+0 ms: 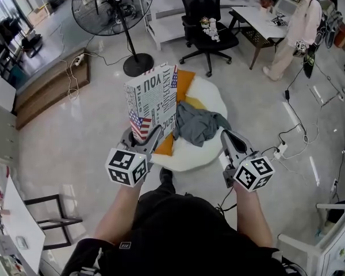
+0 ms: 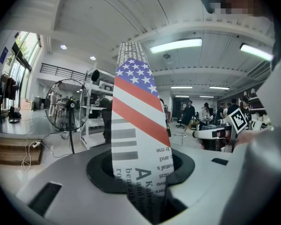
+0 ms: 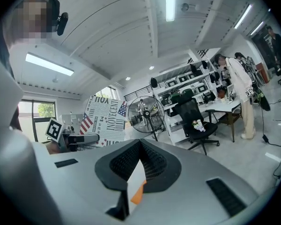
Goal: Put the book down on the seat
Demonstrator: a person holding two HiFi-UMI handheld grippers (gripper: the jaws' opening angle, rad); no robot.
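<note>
The left tool (image 1: 145, 138) is clamped on the bottom edge of the white book printed with black lettering and flags (image 1: 152, 99), holding it upright at the left edge of the round white seat (image 1: 211, 99). A crumpled grey cloth (image 1: 198, 125) fills the seat's middle. The right tool (image 1: 227, 137), jaws together and empty, hangs by the near right edge over open floor.

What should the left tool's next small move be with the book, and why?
Probably ease the book forward and down toward the seat. The left tool grips it upright in the air, not yet resting on anything. An orange cushion lies on the seat below it, with a grey cloth beside that.
</note>
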